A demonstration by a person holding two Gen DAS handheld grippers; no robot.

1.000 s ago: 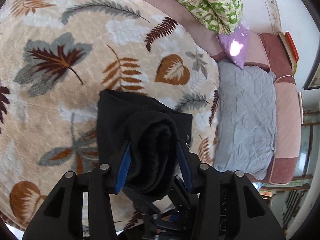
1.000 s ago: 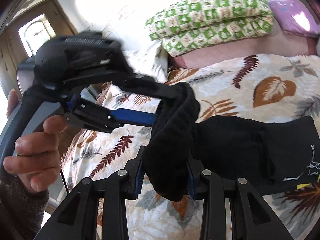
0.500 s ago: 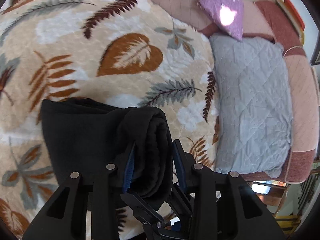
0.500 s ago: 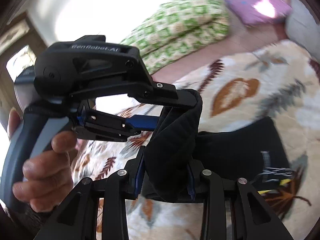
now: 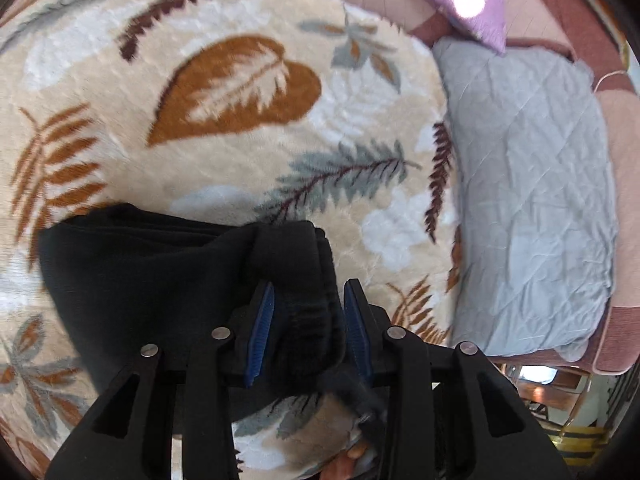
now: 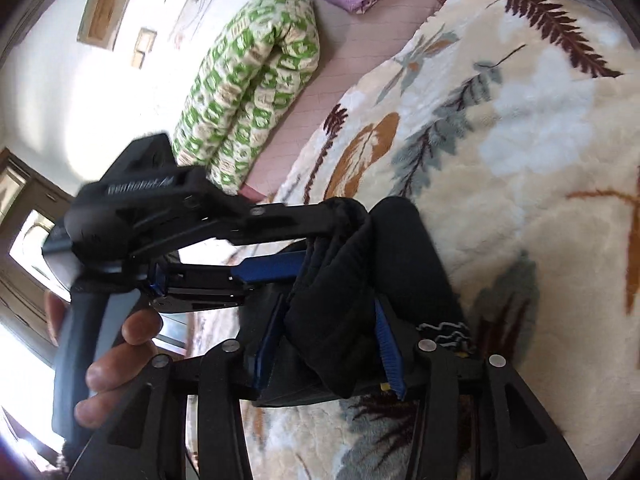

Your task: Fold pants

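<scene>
Two grippers are yours here, above a leaf-print blanket (image 5: 240,128) spread over the bed, with a grey quilted pad (image 5: 532,200) at its edge. On the blanket lie the black pants (image 5: 160,280), their thick folded edge lifted. Your left gripper (image 5: 306,304) is clenched on that roll; your right gripper (image 6: 328,320) grips the same bunched fabric just beside it.

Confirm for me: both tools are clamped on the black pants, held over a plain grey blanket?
Not quite. Both the left tool and right tool grip the black pants, but the left wrist view shows a leaf-patterned blanket beneath, not plain grey.
</scene>
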